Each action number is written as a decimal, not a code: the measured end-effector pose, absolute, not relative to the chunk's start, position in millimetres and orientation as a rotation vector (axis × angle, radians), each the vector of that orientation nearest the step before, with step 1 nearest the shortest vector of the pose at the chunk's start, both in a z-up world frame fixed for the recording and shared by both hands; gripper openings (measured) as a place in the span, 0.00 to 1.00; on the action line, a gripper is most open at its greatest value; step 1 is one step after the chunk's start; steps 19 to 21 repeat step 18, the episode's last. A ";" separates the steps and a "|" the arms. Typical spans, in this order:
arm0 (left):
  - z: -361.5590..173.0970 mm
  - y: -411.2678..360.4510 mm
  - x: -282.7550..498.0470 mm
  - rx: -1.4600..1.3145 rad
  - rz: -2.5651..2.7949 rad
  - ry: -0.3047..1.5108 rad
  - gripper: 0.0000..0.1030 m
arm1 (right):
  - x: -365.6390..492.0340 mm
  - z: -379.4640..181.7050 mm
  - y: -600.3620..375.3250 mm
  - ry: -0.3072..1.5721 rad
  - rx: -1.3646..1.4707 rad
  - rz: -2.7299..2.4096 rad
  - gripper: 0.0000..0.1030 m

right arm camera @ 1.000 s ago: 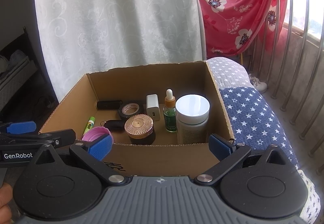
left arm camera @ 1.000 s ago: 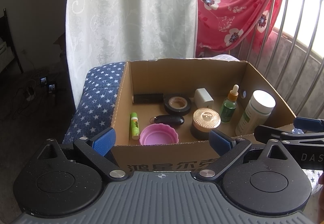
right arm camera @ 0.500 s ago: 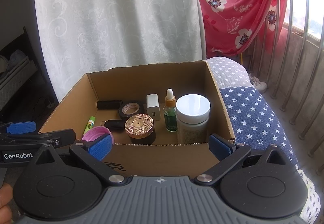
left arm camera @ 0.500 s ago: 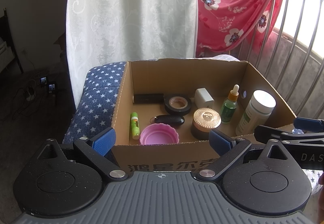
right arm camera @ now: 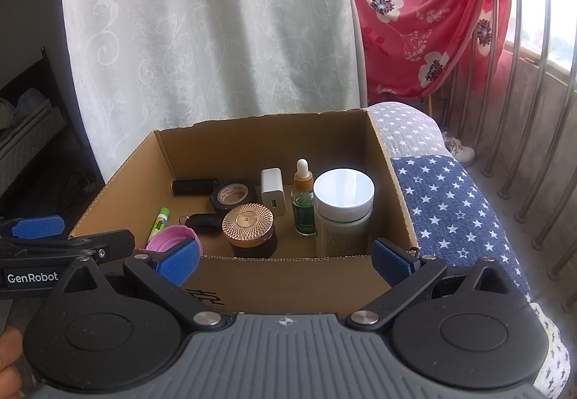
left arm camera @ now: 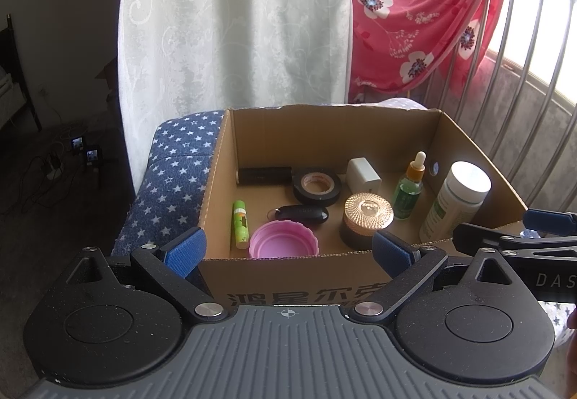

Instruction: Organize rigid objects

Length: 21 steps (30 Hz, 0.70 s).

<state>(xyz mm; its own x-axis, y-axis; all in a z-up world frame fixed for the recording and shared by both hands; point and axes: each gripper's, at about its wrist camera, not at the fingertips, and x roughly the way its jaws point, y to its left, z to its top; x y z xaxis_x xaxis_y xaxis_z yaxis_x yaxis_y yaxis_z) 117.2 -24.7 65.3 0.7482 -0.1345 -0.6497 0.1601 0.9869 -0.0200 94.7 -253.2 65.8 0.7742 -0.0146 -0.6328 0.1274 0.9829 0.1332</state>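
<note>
Left wrist: ribbed gold-lidded jar [left arm camera: 367, 218]

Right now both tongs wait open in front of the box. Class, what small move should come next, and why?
Probably ease the right tongs forward over the near wall of the cardboard box toward the white-capped bottle. Both tongs are open and empty, the left tongs too, and that bottle stands upright and tallest, nearest the right side.
</note>
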 end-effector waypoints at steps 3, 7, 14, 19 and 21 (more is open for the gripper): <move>65.4 -24.7 117.2 0.038 -0.161 0.707 0.96 | 94.7 65.8 -253.2 0.682 0.172 -0.077 1.00; 65.5 -24.6 117.0 0.038 -0.161 0.708 0.96 | 94.5 65.7 -253.2 0.683 0.173 -0.077 1.00; 65.3 -24.9 116.7 0.037 -0.161 0.707 0.96 | 94.3 65.9 -253.1 0.681 0.172 -0.077 1.00; 66.2 -25.2 116.0 0.036 -0.159 0.706 0.96 | 94.5 65.8 -253.1 0.683 0.172 -0.077 1.00; 66.2 -25.2 116.0 0.036 -0.159 0.706 0.96 | 94.5 65.8 -253.1 0.683 0.172 -0.077 1.00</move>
